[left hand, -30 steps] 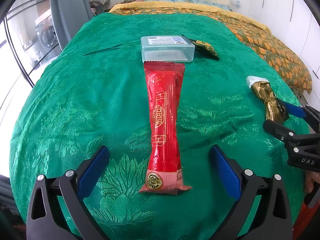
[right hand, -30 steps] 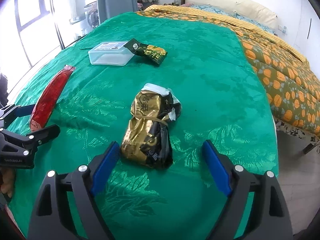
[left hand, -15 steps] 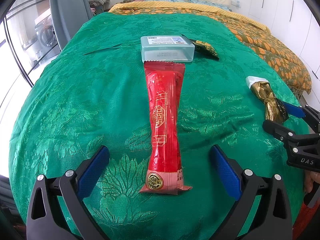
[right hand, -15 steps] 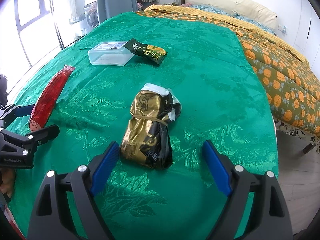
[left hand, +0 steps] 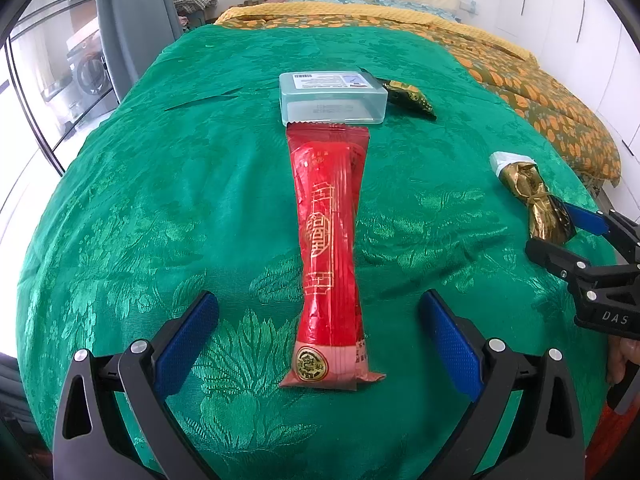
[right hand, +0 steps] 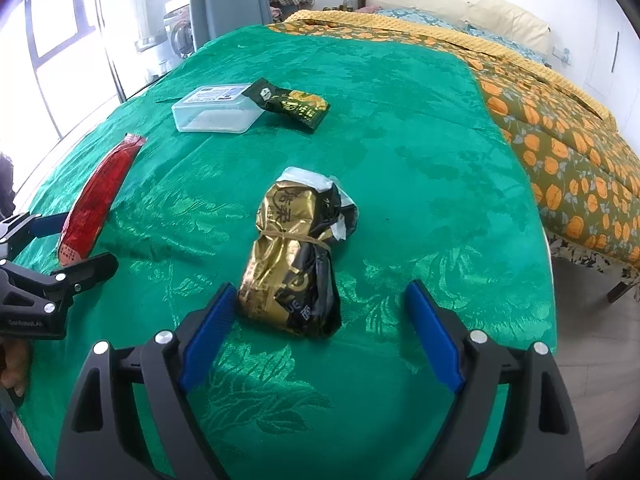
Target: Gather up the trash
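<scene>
The left hand-held gripper (left hand: 318, 334) tips down over the green bed cover (left hand: 180, 184), its blue fingers wide apart on both sides of the long red wrapper (left hand: 330, 240). The right hand-held gripper (right hand: 320, 316) tips down too, fingers apart, with the crumpled gold and black packet (right hand: 298, 256) lying between them, not pinched. Farther off sits a clear plastic box (right hand: 216, 110) touching a small dark snack packet (right hand: 294, 104).

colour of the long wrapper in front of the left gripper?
Red wrapper with gold print; clearest in the left wrist view.
</scene>
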{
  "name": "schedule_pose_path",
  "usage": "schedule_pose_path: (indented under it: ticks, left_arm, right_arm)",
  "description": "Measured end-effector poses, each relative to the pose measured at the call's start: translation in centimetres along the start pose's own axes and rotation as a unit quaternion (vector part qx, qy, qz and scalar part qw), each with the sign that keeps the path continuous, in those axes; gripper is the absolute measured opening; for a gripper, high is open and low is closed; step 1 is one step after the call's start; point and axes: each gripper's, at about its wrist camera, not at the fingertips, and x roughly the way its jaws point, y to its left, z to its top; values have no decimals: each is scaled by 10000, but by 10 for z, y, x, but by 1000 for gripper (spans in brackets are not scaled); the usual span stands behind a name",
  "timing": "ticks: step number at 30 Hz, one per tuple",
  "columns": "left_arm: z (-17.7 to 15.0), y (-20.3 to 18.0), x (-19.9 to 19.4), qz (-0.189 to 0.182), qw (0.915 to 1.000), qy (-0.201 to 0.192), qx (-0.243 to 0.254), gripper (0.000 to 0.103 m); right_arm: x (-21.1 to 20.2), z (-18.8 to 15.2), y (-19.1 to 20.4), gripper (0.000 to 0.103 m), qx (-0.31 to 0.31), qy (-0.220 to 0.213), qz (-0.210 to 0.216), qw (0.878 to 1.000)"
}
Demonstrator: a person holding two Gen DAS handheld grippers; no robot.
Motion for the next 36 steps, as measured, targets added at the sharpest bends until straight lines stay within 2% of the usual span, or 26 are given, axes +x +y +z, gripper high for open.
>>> schedule_pose_path:
  ticks: [23, 36]
  left_arm:
    - [2, 5, 2, -39, 10000, 8, 48, 99]
    - [3, 5, 2, -42, 10000, 5, 50, 99]
  right_arm:
    - [-1, 0, 2, 83, -16, -36, -189, 9998]
    - [1, 0, 0, 83, 85, -21, -123, 9999]
